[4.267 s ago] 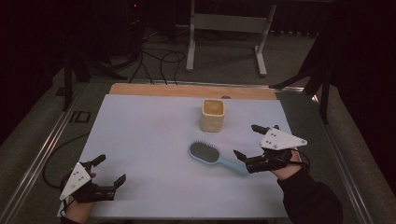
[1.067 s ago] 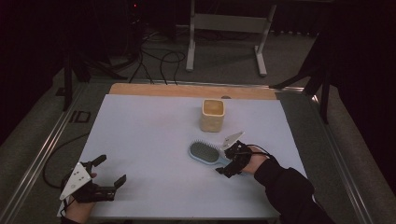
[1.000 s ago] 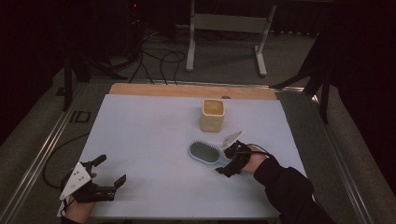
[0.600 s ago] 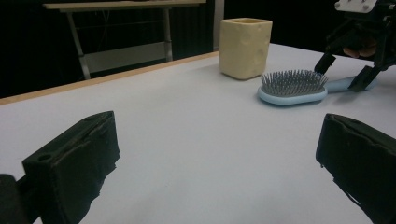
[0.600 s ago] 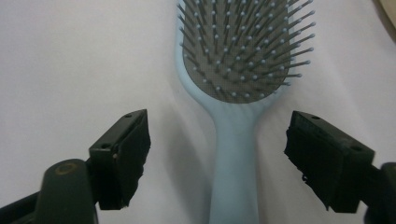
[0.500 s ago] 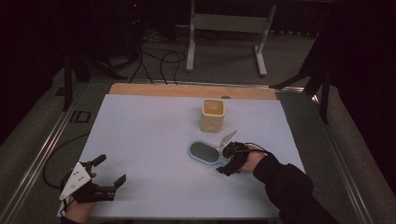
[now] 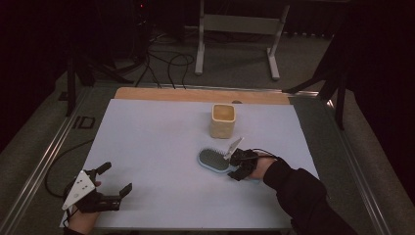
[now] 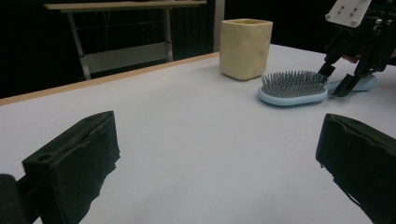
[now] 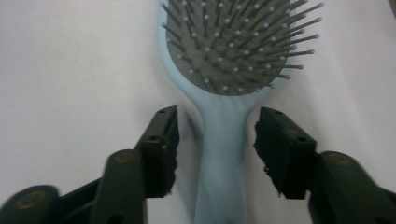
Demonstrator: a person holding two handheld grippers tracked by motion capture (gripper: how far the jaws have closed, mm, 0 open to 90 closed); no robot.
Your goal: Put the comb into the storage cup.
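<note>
A light blue hairbrush [image 7: 214, 160] lies bristles up on the white table cover [image 7: 156, 137], right of the middle. My right gripper [image 7: 240, 164] is open and straddles the brush's handle [image 9: 220, 154] just below the head, one jaw on each side with a small gap to each. From the left gripper view the brush [image 8: 293, 88] and the right gripper [image 8: 337, 78] appear at the far right. A cream square cup [image 7: 223, 120] stands upright behind the brush. My left gripper [image 7: 113, 185] rests open at the front left corner with nothing between its jaws.
A bare wooden strip [image 7: 195, 94] runs along the table's far edge. Metal rails [image 7: 44, 161] border the table's sides. Beyond it on the floor are cables [image 7: 161, 61] and a white stand [image 7: 235, 34].
My right gripper has come in from the right side of the table and lowered around the brush's handle. The left gripper and the brush have stayed put.
</note>
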